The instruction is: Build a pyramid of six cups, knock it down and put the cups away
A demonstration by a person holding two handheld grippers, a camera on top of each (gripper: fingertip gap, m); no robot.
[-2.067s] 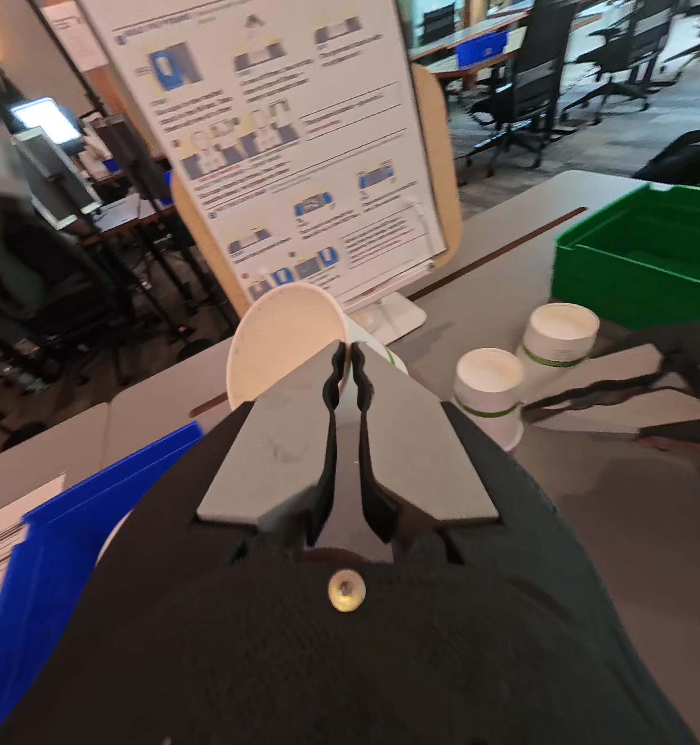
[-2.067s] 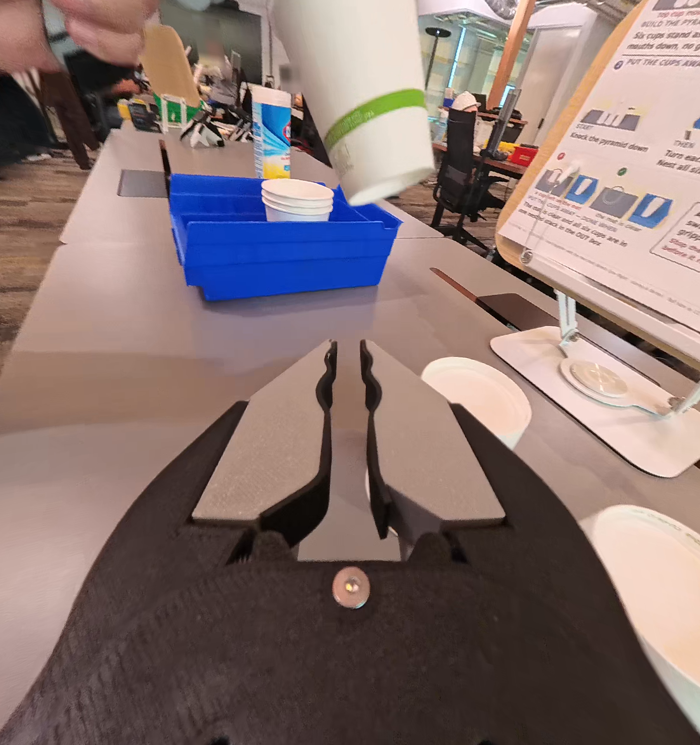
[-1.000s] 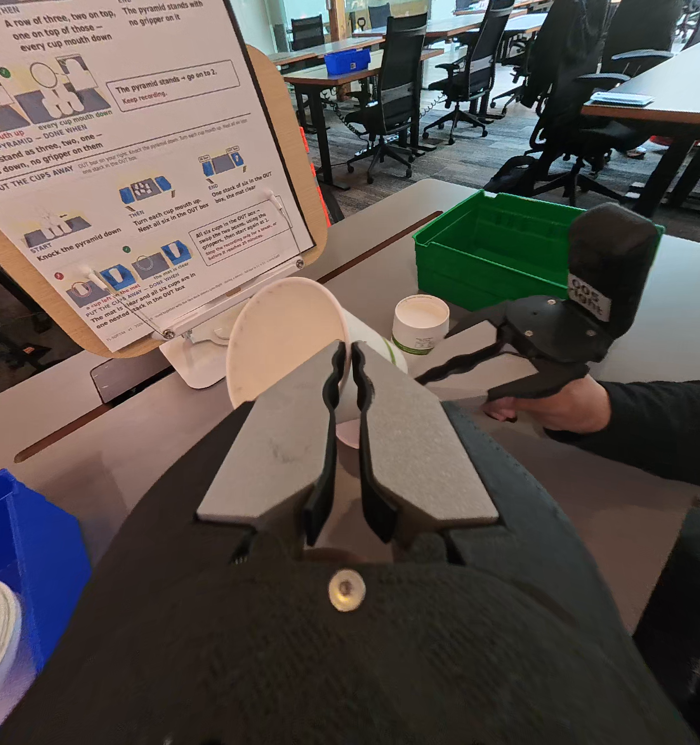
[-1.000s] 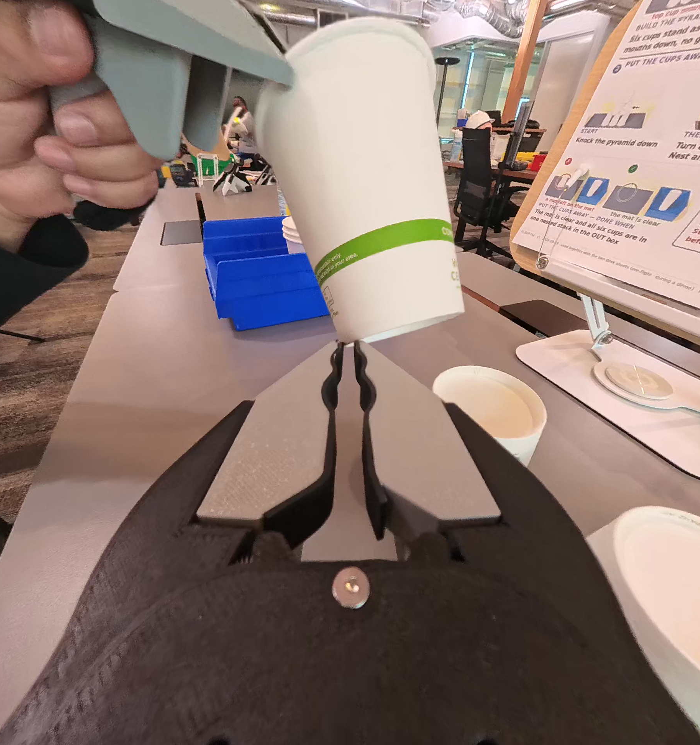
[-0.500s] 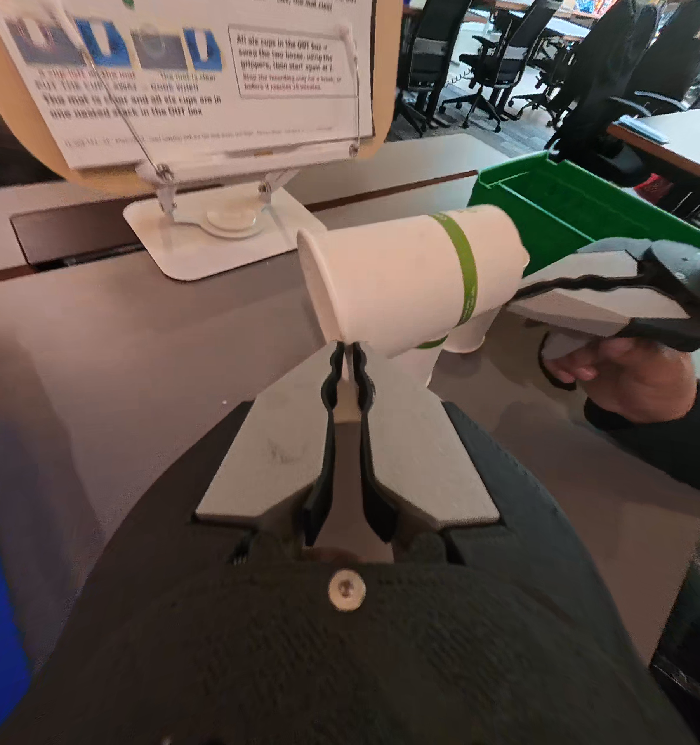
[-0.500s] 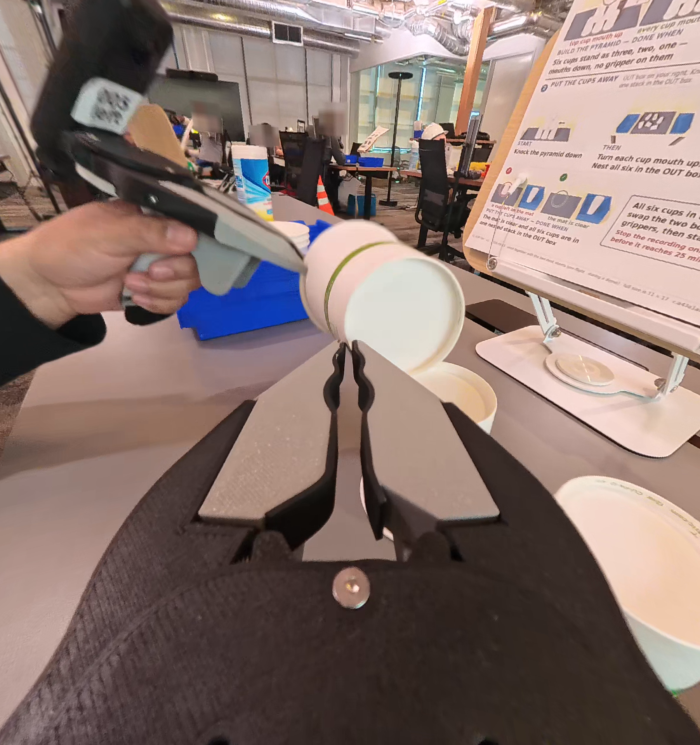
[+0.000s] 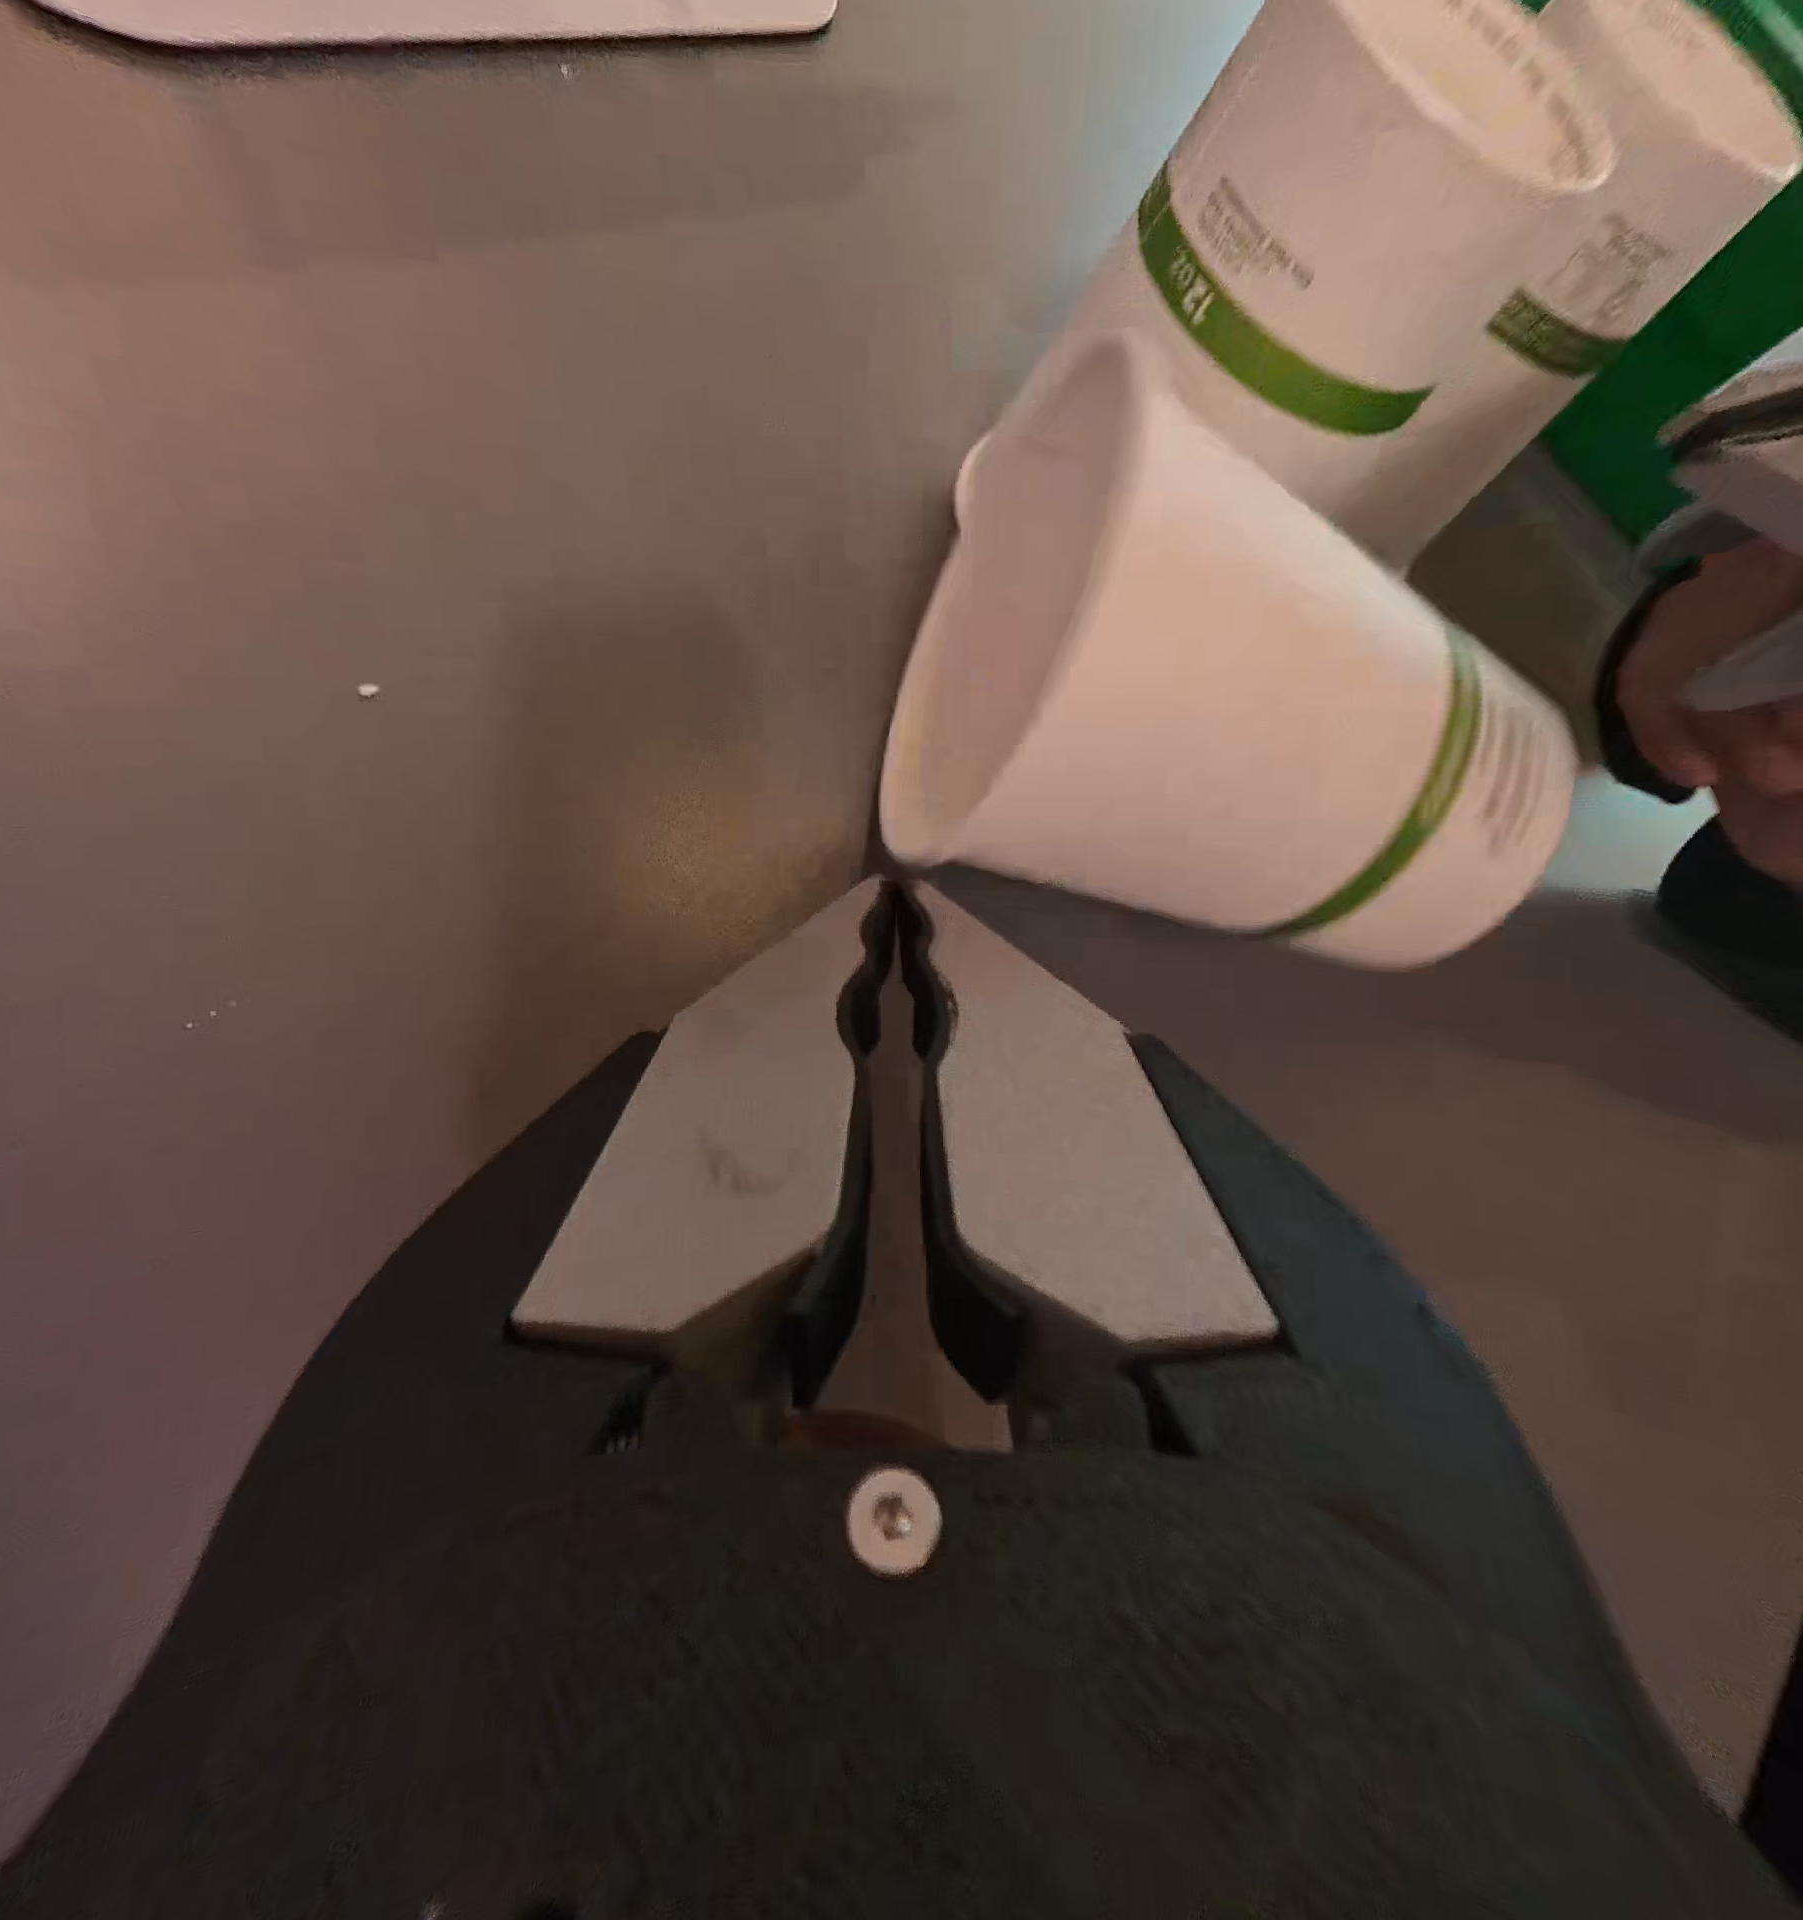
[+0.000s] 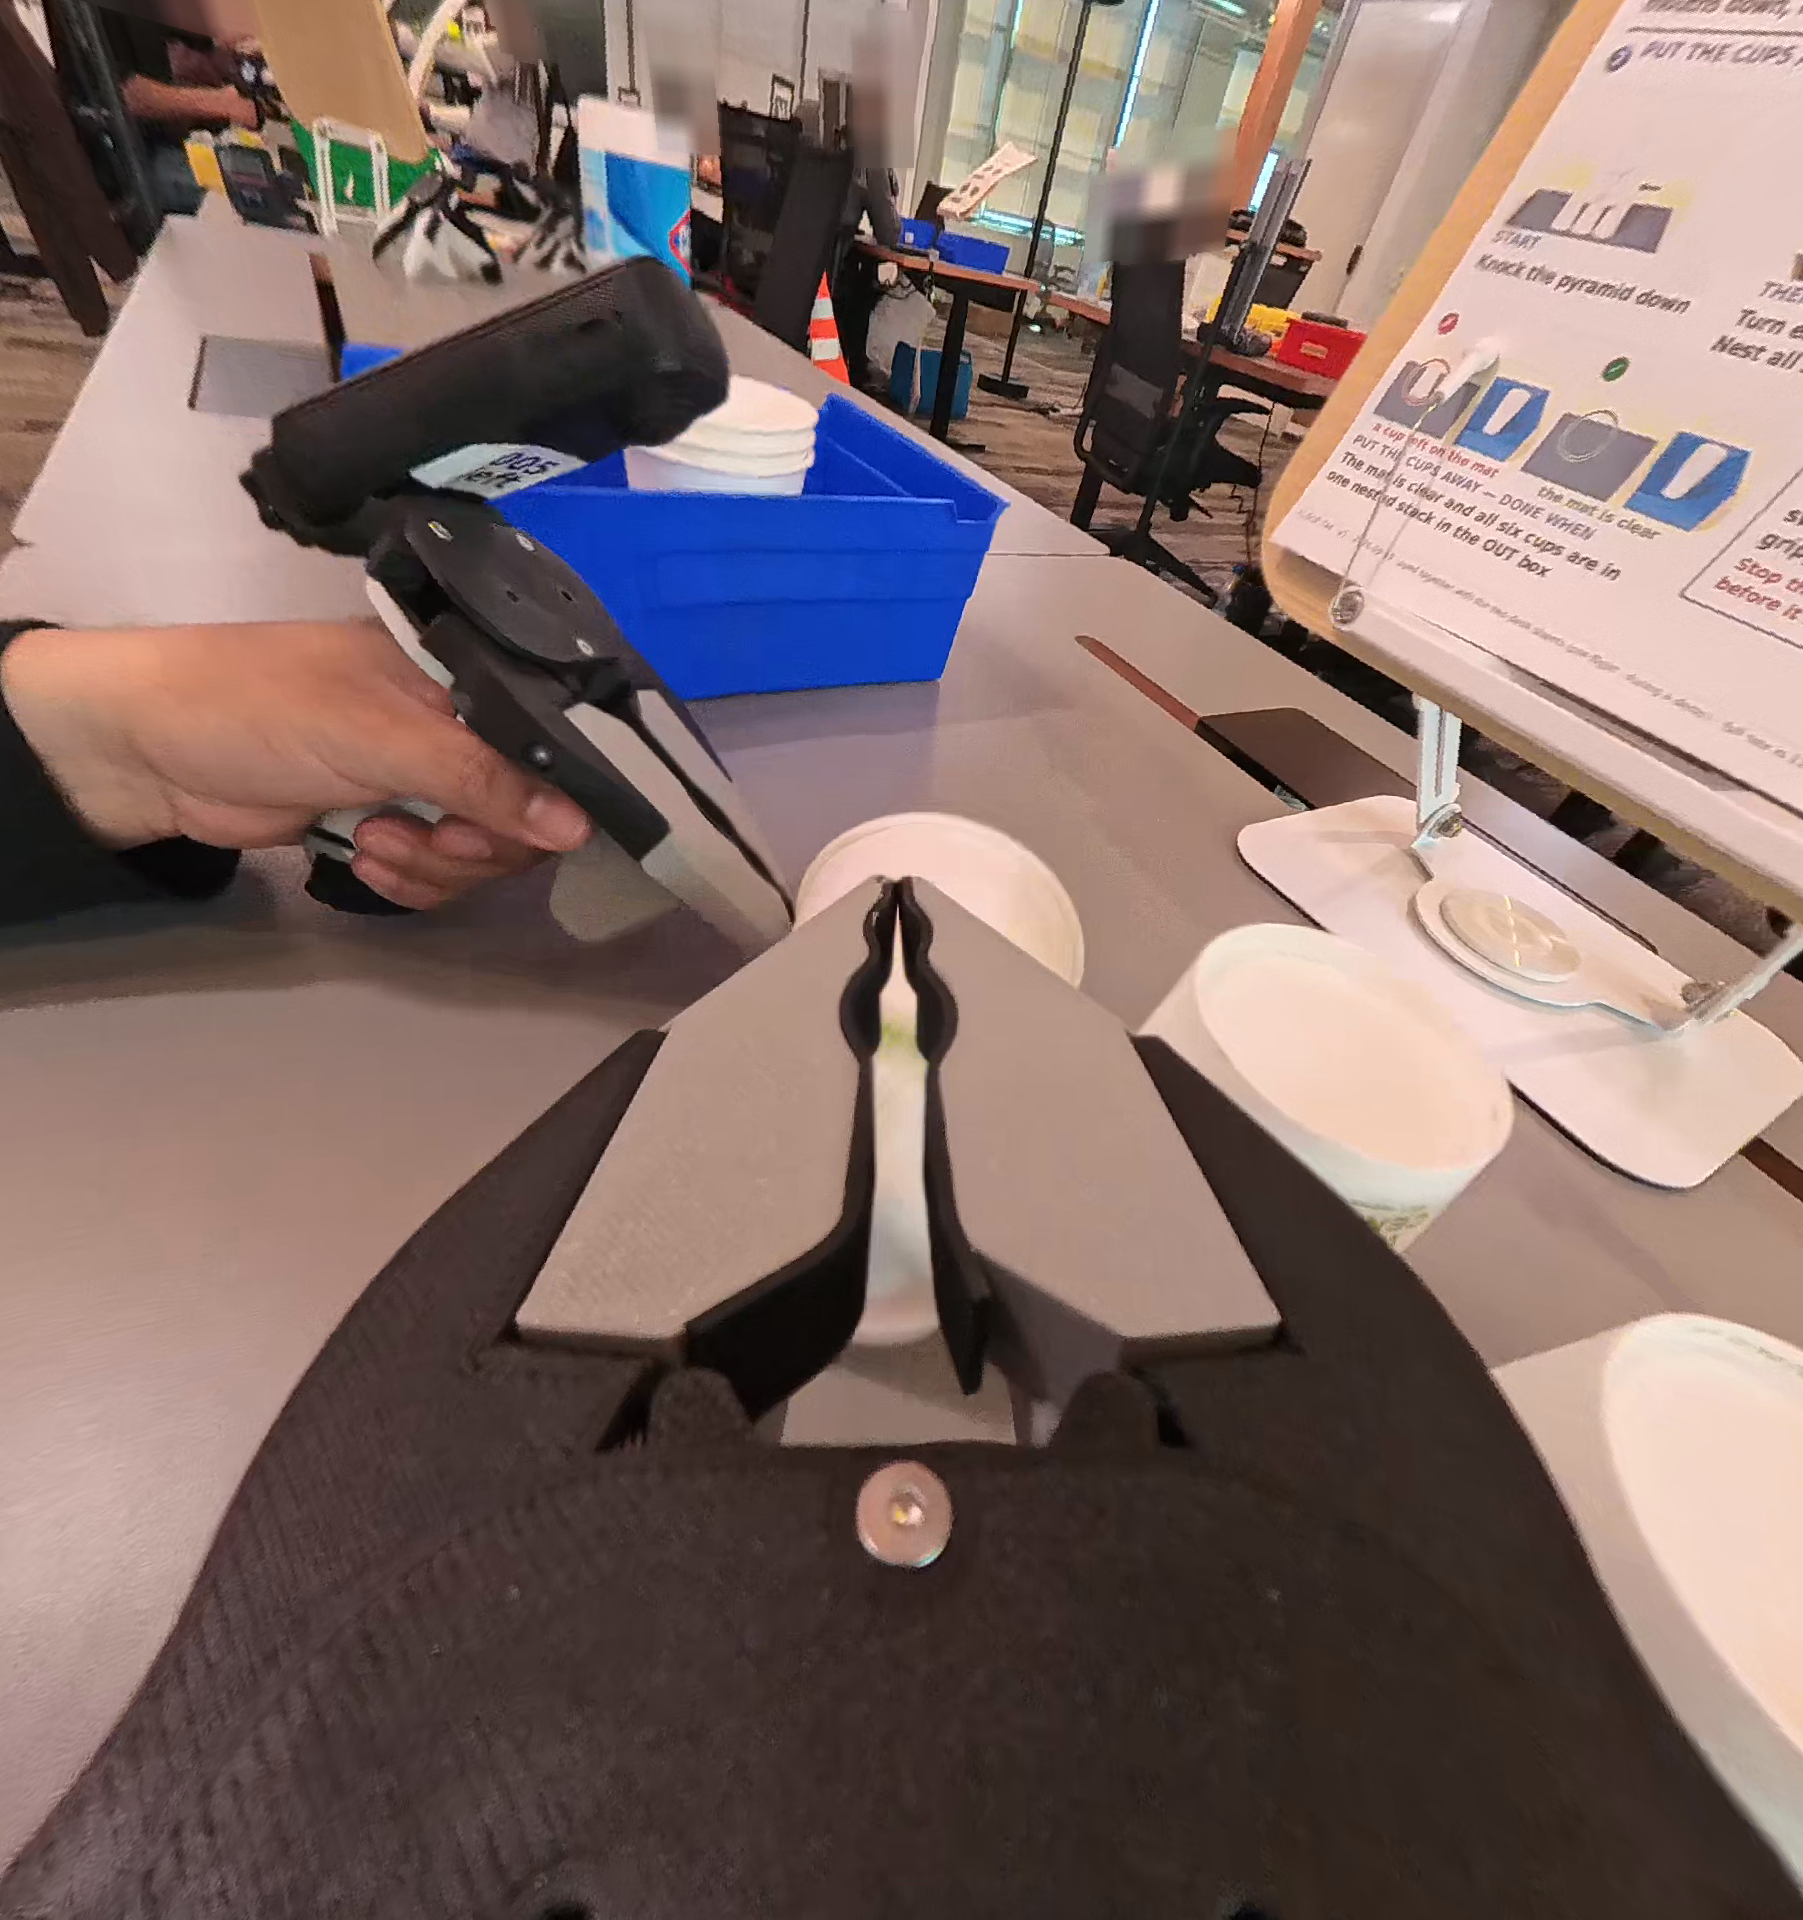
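Note:
My left gripper (image 7: pixel 895 894) is shut on the rim of a white paper cup with a green band (image 7: pixel 1188 675). It holds the cup tilted, mouth toward the grey table and base toward the right gripper. Two more cups (image 7: pixel 1323 208) (image 7: pixel 1655 208) stand mouth down just behind it. In the right wrist view my right gripper (image 8: pixel 897 891) is shut and empty, its tips just in front of the held cup (image 8: pixel 980 862). The left gripper (image 8: pixel 772 904) reaches down to that cup from the left. The two standing cups (image 8: pixel 1333 1049) (image 8: pixel 1749 1538) are at the right.
A blue bin (image 8: pixel 772 582) with a stack of cups (image 8: pixel 731 436) stands at the back left. A green bin (image 7: pixel 1728 301) is behind the standing cups. An instruction board on a white stand (image 8: pixel 1562 997) is at the right. Office desks and chairs lie beyond. Some 12 cm of space lies between my two pairs of fingers.
My left gripper has turned the cup from base down through sideways to mouth down, and lowered it toward the table beside the two standing cups. The right gripper stayed shut.

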